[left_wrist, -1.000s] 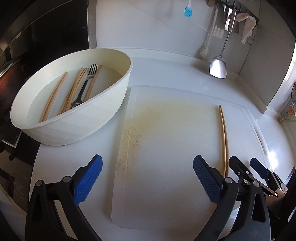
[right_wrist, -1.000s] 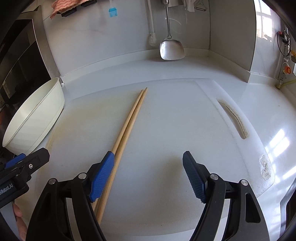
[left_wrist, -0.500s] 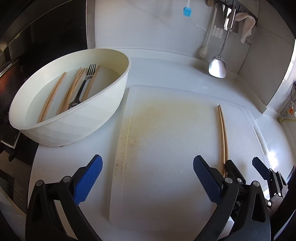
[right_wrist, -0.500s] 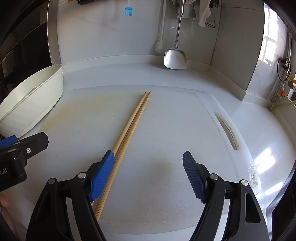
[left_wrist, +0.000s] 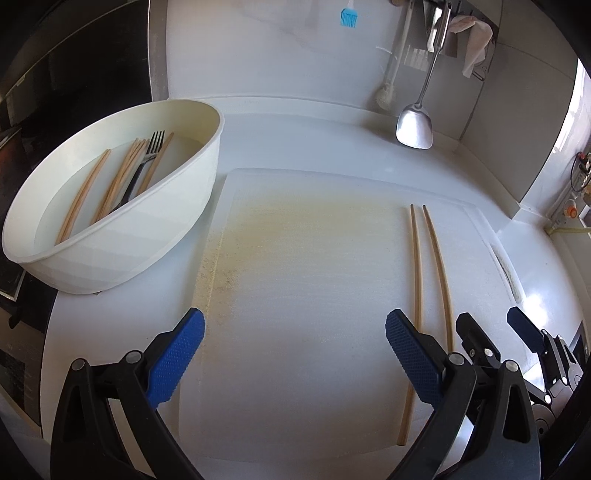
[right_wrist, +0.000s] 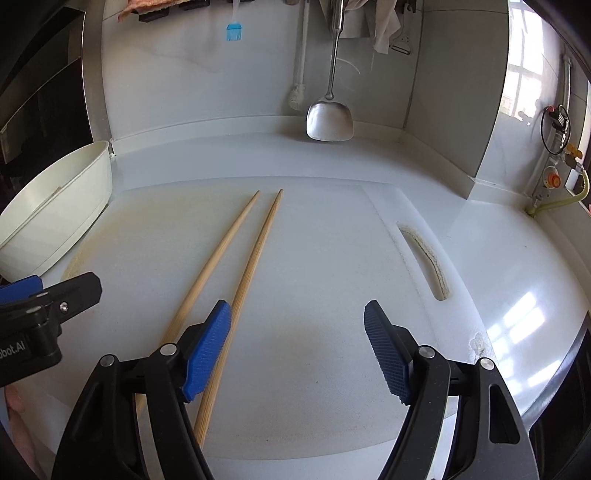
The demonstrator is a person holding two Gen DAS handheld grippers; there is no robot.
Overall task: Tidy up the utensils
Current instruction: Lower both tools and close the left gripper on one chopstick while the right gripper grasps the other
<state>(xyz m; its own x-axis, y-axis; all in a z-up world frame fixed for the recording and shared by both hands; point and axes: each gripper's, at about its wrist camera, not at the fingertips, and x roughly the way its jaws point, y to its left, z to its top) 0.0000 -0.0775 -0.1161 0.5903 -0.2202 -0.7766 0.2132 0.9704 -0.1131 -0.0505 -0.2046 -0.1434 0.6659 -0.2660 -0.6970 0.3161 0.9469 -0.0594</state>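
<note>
Two wooden chopsticks (left_wrist: 424,266) lie side by side, slightly apart, on the white cutting board (left_wrist: 303,295); they also show in the right wrist view (right_wrist: 236,266). A white oval tub (left_wrist: 122,251) at the left holds several chopsticks and a fork (left_wrist: 142,166). My left gripper (left_wrist: 295,354) is open and empty over the board's near part. My right gripper (right_wrist: 297,350) is open and empty; its left finger pad (right_wrist: 208,350) sits over the near ends of the chopsticks. The right gripper also shows in the left wrist view (left_wrist: 495,336).
A steel spatula (right_wrist: 328,114), a white brush (right_wrist: 297,96) and a blue silicone brush (right_wrist: 234,31) hang on the back wall. A dark appliance stands behind the tub at left. The board has a handle slot (right_wrist: 424,258) at right. The left gripper's fingertip (right_wrist: 66,295) shows at left.
The two chopsticks, which lay touching, now lie spread apart. The right gripper has shifted slightly, its left finger between or over their near ends. The left gripper stayed nearly still.
</note>
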